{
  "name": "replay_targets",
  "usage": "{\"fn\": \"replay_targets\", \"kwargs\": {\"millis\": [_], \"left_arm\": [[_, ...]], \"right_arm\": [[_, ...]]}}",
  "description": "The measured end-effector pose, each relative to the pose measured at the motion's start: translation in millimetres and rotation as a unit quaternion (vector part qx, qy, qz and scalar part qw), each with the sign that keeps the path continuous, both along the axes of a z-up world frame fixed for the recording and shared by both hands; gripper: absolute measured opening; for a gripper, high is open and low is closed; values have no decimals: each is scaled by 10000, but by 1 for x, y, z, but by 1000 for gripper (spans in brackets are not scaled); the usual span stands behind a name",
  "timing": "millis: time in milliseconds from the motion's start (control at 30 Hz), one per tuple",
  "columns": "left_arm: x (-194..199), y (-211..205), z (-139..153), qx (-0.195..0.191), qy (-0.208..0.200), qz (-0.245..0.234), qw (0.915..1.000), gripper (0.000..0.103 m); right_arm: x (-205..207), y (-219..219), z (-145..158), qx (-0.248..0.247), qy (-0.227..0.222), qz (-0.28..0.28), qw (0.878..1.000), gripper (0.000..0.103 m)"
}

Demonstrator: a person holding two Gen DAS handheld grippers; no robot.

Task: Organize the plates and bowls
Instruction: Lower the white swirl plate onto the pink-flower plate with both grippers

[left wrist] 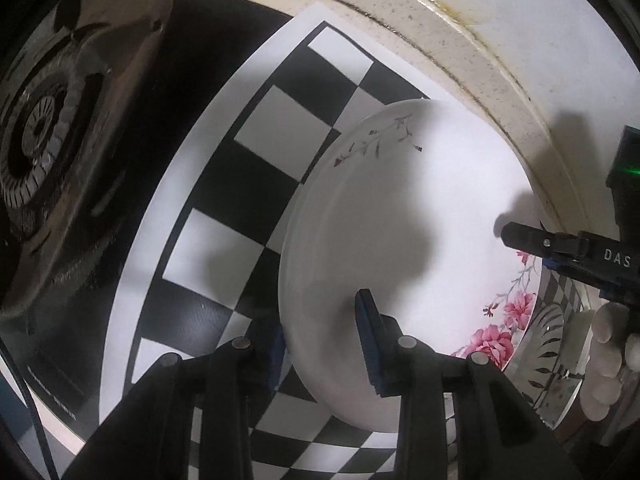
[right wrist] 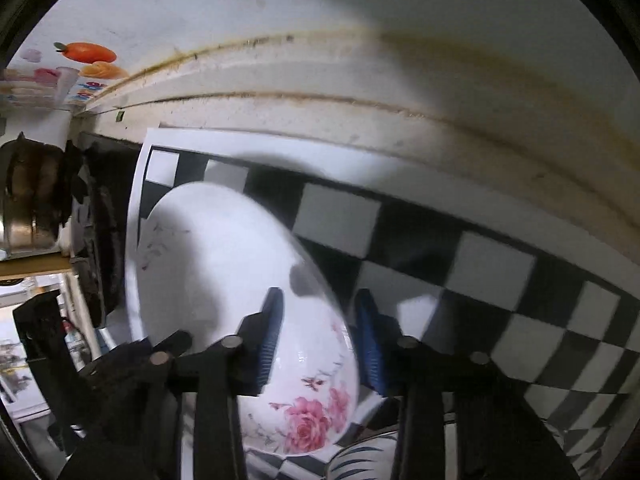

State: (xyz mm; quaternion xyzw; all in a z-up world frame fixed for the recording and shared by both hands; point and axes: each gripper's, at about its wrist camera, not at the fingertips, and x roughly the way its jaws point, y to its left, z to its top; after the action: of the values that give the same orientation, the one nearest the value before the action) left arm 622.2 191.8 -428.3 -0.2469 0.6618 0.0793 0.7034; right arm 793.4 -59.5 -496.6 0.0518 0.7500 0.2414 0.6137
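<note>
The white plate (left wrist: 400,248) with pink flowers on its rim lies between the two hand-held grippers, over a black-and-white checkered sheet (left wrist: 256,128) spread on the surface (left wrist: 452,36).

The left hand-held gripper (left wrist: 320,344) straddles the plate's near-left rim: one blue pad (left wrist: 370,336) sits on the plate's upper face, the other finger is below and outside the rim, partly hidden. The jaws stand narrow with the rim between them, and they look closed on it.

The right hand-held gripper (right wrist: 316,332) straddles the rim on the plate's flowered side, one blue pad (right wrist: 270,332) over the plate's face and the other outside the edge. A sliver of space shows between the outer pad and the rim, and the picture is blurred, so I cannot tell whether the pads press on the plate. From the left wrist view, this gripper reaches in from the right, with a pale gloved hand (left wrist: 608,356) behind it.

Just below the flowered rim sits a dish with a dark leaf pattern (right wrist: 360,460), very close to the plate's edge. Ahead of both grippers, beyond the sheet, the cream surface ends in a grooved, stained edge against a wall. Left of the left gripper, a stove burner (left wrist: 36,132) stands well clear of the plate. The checkered sheet to the right of the right gripper lies bare.
</note>
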Motion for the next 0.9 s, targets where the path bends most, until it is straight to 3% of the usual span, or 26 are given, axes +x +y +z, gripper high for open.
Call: {"fn": "replay_targets", "kwargs": {"millis": [33,100,333,500,900], "left_arm": [[0,-1,0,17,-21,5,10000,28],[-2,-4,-2,105,-86,47,9999,26],[0,-13,6,263,-240,-12,9994,25],[-5,-15,22,349,-393,-162,9985,25],[-23,-30,63,377,-718,-520,9954,25]], "right_arm": [[1,1,-1,-17,-42,9,10000,34],[0,2,-1,-168,-134,118,9997,22],[-9,-2,1,-185,-302,59,9994,19],[-20,-7,18,-134,-436,-11,9990,14],[-50,-30,67,90,-665,-329,9972,13]]}}
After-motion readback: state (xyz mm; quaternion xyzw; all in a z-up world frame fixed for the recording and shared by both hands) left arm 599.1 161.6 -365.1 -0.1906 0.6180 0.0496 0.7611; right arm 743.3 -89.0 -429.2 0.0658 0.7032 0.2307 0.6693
